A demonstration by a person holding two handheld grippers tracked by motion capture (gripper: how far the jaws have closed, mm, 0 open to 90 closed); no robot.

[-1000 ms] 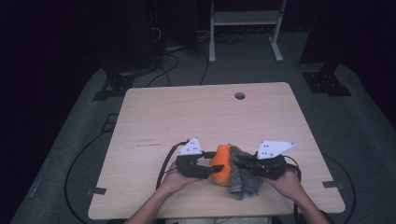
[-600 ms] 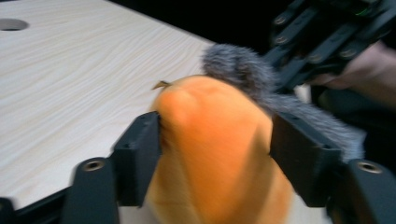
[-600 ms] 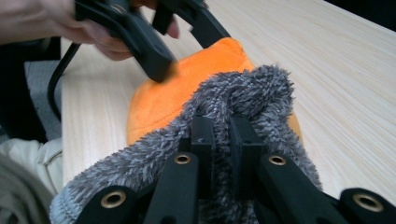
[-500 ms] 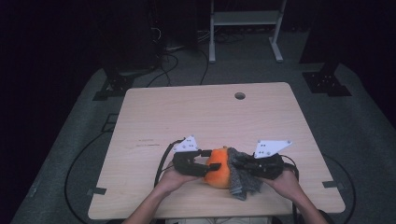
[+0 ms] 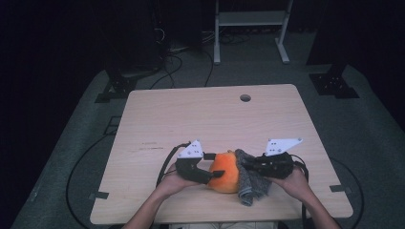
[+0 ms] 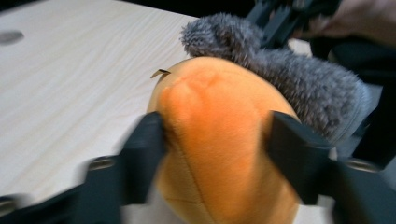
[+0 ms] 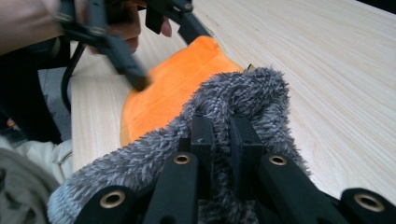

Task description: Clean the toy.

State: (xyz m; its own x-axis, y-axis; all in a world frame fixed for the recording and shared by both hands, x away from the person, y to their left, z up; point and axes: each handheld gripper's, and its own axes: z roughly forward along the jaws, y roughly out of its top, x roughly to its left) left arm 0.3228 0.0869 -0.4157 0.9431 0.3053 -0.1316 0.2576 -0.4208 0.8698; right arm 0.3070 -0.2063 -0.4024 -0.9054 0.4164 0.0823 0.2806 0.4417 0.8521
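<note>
Wiping the orange plush toy [image 5: 225, 171] near the worktop's [image 5: 200, 114] front edge: my right tool [image 7: 219, 133] pinches the grey fuzzy cloth [image 7: 243, 93]; my left tool [image 6: 215, 140], just opening, straddles it. Next: regrip, steady.

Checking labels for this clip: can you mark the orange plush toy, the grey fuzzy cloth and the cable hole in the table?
orange plush toy [image 6: 219, 140], left gripper view, its front face between the jaws.
grey fuzzy cloth [image 7: 243, 93], right gripper view, bunched top above the jaws.
cable hole [image 5: 245, 98], high view, its centre.
</note>
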